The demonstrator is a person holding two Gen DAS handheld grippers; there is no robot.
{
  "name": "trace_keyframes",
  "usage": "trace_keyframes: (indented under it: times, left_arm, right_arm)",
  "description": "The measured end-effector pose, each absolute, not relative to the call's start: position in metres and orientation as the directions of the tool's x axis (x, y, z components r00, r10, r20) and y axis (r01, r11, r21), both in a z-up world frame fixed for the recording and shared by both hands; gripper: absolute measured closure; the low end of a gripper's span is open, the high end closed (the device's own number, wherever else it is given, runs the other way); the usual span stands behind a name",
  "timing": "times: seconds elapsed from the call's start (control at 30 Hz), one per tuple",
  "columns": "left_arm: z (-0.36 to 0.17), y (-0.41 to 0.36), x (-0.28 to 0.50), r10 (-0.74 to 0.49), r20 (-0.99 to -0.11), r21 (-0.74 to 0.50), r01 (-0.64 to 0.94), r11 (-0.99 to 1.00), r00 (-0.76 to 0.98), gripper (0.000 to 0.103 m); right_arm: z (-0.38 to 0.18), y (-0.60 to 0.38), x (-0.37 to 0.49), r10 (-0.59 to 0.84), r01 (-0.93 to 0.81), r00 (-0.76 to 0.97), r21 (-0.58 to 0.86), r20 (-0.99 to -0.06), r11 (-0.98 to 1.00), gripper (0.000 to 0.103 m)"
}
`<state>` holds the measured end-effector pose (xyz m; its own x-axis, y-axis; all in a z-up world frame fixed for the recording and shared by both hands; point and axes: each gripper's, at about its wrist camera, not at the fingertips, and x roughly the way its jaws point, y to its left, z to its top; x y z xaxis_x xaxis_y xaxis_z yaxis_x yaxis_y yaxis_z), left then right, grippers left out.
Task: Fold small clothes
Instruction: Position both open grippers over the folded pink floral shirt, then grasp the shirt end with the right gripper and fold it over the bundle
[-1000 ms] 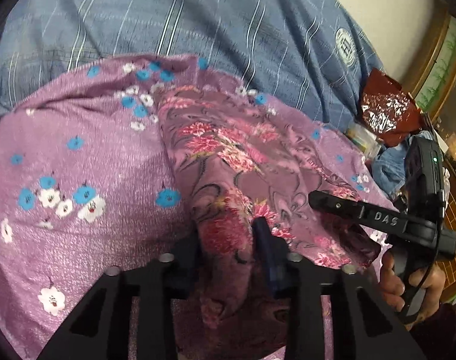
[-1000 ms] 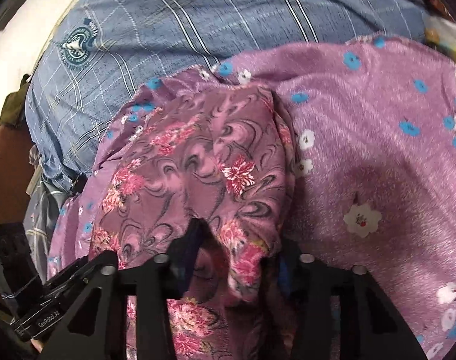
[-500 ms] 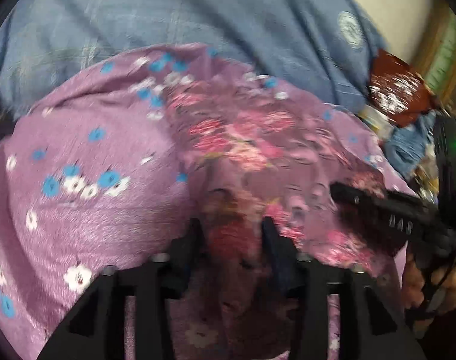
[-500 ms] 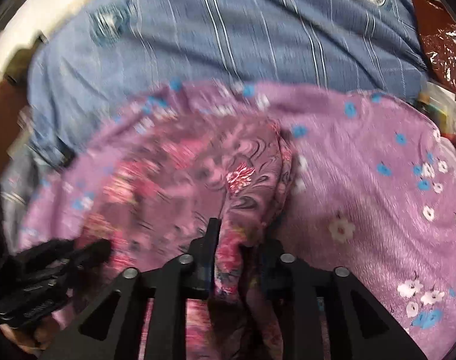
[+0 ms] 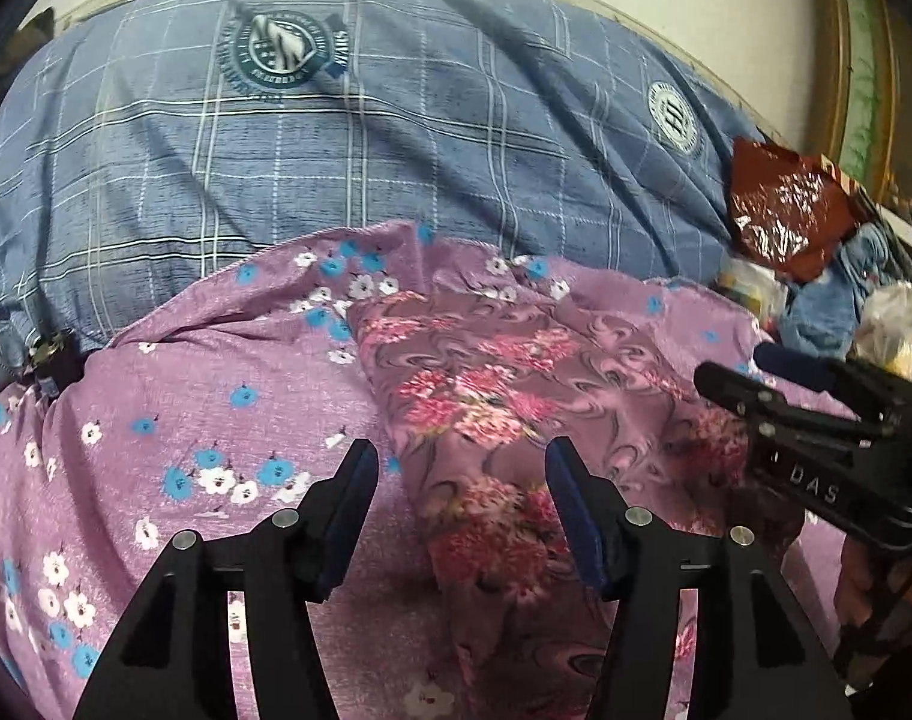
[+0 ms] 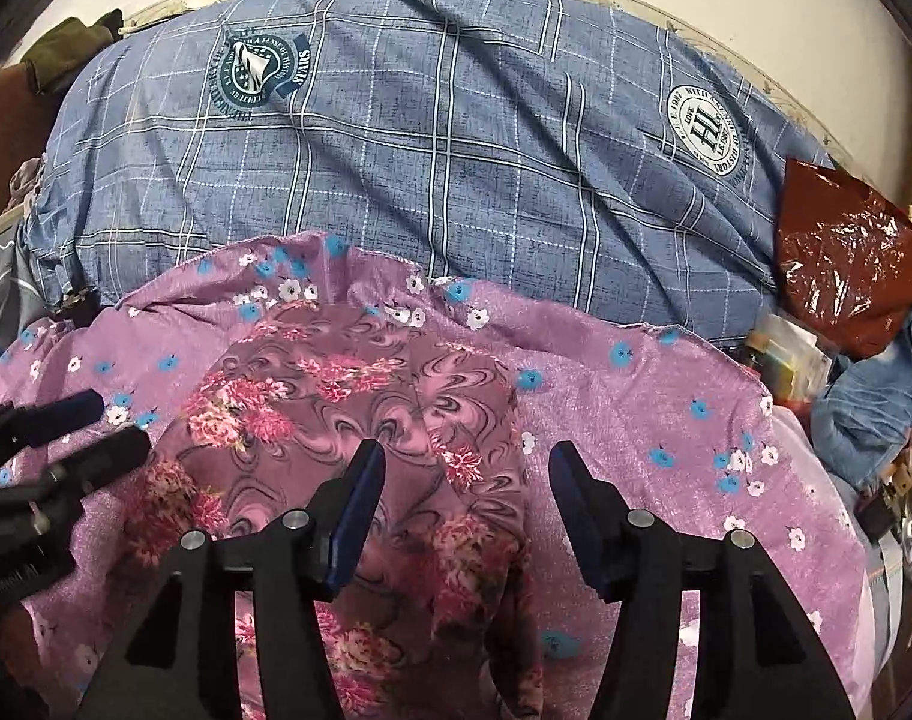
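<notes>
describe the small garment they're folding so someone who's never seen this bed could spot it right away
Start at the big blue plaid quilt; in front of it lies a lilac cloth dotted with blue and white flowers. On that cloth is the small garment, a darker mauve piece with swirls and pink flower clusters, unlike the lilac's sparse dots.

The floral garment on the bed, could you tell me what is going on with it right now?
A person with a two-finger gripper in each hand is folding small clothes on a bed. The dark floral garment lies on a lilac cloth with blue and white flowers, in front of a blue checked quilt. Both the left gripper and the right gripper are open above the garment, holding nothing. A red plastic bag and other clutter sit off to the right.
</notes>
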<state>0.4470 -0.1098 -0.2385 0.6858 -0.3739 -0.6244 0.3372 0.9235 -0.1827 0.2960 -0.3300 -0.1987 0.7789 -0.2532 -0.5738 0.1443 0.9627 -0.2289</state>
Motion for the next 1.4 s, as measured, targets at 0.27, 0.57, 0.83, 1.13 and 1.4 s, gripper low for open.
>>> trace_keyframes:
  times: [0.27,0.57,0.83,1.13,1.4]
  left_arm:
    - [-0.238,-0.116,0.453,-0.365,-0.632,-0.164,0.342,0.925,0.684,0.045]
    - [-0.240,-0.117,0.457,-0.361,-0.638,-0.166,0.336,0.927,0.680,0.045]
    - [-0.244,-0.116,0.459,-0.353,-0.648,-0.166,0.327,0.930,0.675,0.045]
    - [-0.248,-0.113,0.464,-0.343,-0.663,-0.168,0.313,0.935,0.666,0.045]
    - [-0.263,-0.080,0.496,-0.461,-0.655,-0.414,0.226,0.882,0.598,0.033]
  right_arm:
    - [-0.199,-0.330,0.297,-0.292,0.177,0.771,-0.250,-0.566,0.952,0.045]
    - [-0.200,-0.331,0.297,-0.304,0.184,0.761,-0.259,-0.573,0.948,0.045]
    - [-0.203,-0.329,0.298,-0.299,0.173,0.754,-0.263,-0.585,0.949,0.045]
    - [-0.211,-0.321,0.300,-0.302,0.145,0.738,-0.295,-0.604,0.944,0.045]
    - [-0.222,-0.392,0.320,-0.020,0.152,0.677,0.113,-0.736,0.982,0.043]
